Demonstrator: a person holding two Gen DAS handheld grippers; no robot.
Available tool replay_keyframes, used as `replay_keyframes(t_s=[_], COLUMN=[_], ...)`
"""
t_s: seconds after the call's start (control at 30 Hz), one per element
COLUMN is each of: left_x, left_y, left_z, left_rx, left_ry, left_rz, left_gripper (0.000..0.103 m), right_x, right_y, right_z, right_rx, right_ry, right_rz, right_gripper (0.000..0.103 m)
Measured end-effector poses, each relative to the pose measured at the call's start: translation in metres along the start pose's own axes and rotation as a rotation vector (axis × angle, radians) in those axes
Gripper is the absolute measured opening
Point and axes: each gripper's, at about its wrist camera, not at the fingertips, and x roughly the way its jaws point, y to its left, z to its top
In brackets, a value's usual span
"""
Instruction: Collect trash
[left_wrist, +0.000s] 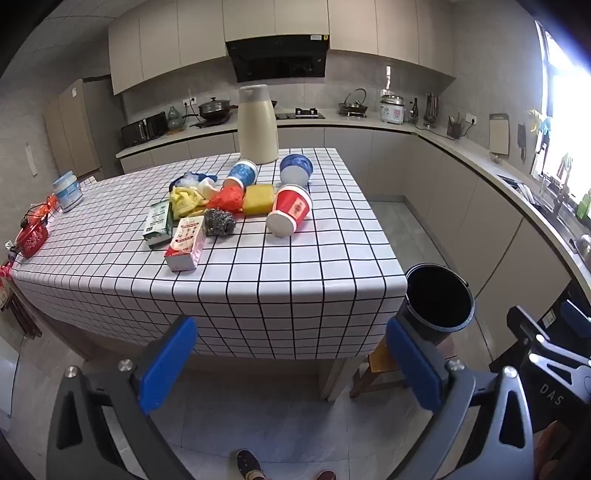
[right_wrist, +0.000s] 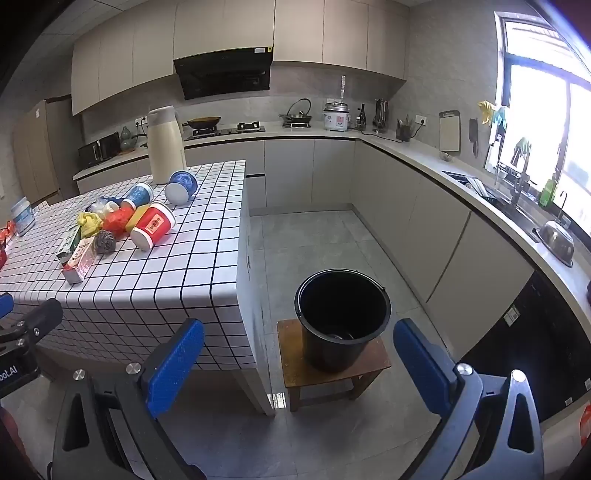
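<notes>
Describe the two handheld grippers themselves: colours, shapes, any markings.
Both the left gripper and right gripper have dark grey, triangular-cutout frames, silver bolts and ribbed blue rectangular pads. The right gripper's body reads "DAS" in the left view.

The left gripper's finger (left_wrist: 417, 365) hides part of the bucket (left_wrist: 439, 299).

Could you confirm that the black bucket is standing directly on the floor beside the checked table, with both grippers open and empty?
Not quite: the black bucket stands on a small wooden stool, not directly on the floor, as the right wrist view shows. The rest holds: it is beside the checked table, and the left gripper and right gripper are both open and empty.
</notes>
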Motion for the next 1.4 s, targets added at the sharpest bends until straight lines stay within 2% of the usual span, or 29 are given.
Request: replay_keyframes(t_s=[0.67, 1.4], left_x=[-0.002, 0.010], left_y=[0.003, -0.003], left_z=[0.002, 0.007], left_rx=[-0.025, -0.008], left_ry=[0.012, 0.021], left_rz=[-0.022, -0.019], left_gripper=[0.103, 0.103], right_x=[0.008, 0.021], right_y=[0.006, 0.002], right_z=[0.000, 0.005], right_rx=[-0.017, -0.011], right_ry=[0.012, 0.024], right_rz=[0.002, 0.003], right_gripper=[0.103, 0.103])
